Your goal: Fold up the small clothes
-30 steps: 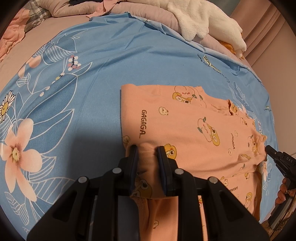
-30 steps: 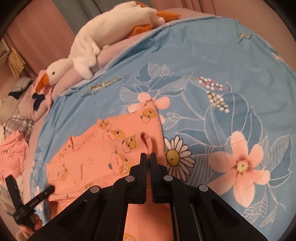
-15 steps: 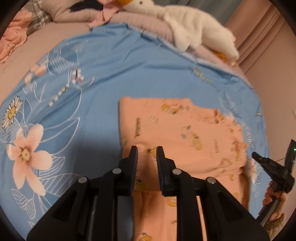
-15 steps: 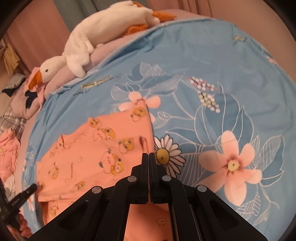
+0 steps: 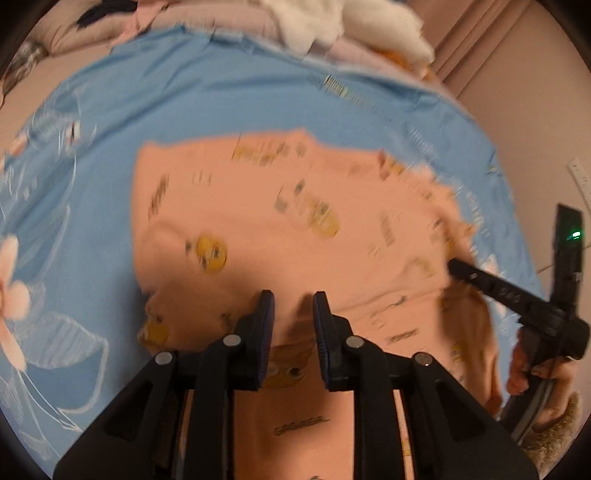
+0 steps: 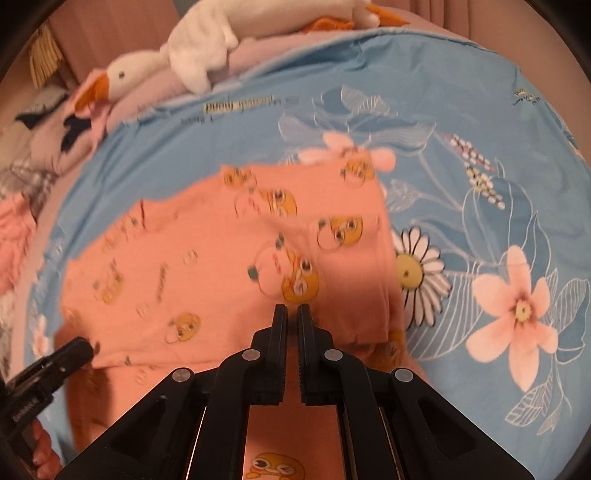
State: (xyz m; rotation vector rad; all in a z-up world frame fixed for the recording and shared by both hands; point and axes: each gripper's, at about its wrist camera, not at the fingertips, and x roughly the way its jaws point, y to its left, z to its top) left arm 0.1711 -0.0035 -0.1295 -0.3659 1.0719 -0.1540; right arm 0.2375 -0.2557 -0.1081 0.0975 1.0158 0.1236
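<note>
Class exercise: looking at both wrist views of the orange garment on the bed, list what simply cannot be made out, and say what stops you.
- Left wrist view: prints on the orange garment are smeared by motion blur.
- Left wrist view: the plush goose is cut off by the top edge.
- Right wrist view: the garment's near end is hidden behind the right gripper.
- Right wrist view: the left gripper is cut off at the left edge.

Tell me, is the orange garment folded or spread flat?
Folded: the garment has its top layer doubled over a lower layer that shows beneath the edge.
</note>
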